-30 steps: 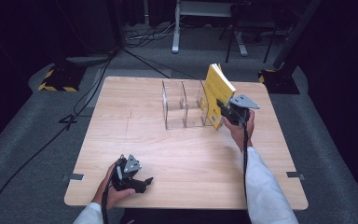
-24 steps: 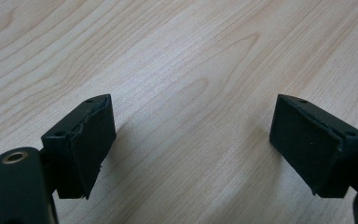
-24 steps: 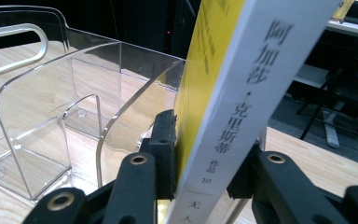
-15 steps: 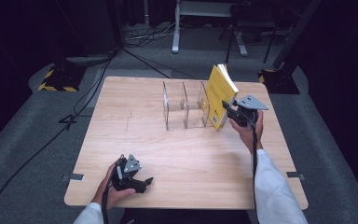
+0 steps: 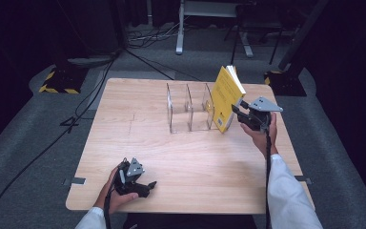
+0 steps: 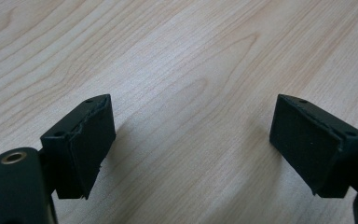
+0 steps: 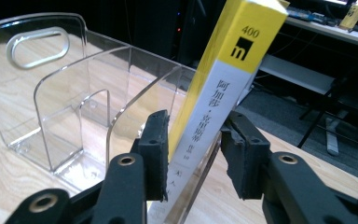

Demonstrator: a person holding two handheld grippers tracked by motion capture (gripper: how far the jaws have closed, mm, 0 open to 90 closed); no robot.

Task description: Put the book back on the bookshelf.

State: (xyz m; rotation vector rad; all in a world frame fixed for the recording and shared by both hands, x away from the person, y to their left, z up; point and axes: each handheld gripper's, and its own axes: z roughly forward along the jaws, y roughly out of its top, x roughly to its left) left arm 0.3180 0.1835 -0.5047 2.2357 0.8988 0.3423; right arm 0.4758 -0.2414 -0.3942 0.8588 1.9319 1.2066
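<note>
1. Table (image 5: 195, 162): my idle left gripper (image 5: 134, 180) rests here, jaws apart.
2. Clear rack (image 5: 189, 113): the yellow book (image 5: 225, 98) leans against its right end.
3. Right gripper (image 5: 240, 112): my jaws have just been opening, flanking the spine, pads seemingly clear; unsupported, the book may topple.

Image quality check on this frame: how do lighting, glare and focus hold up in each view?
High view: table evenly lit, surroundings nearly black, slightly soft. Left gripper view: sharp wood grain, soft shadows under the left gripper. Right gripper view: book spine print readable, bright edge glints on the clear rack, dim, soft background; right gripper in focus.
</note>
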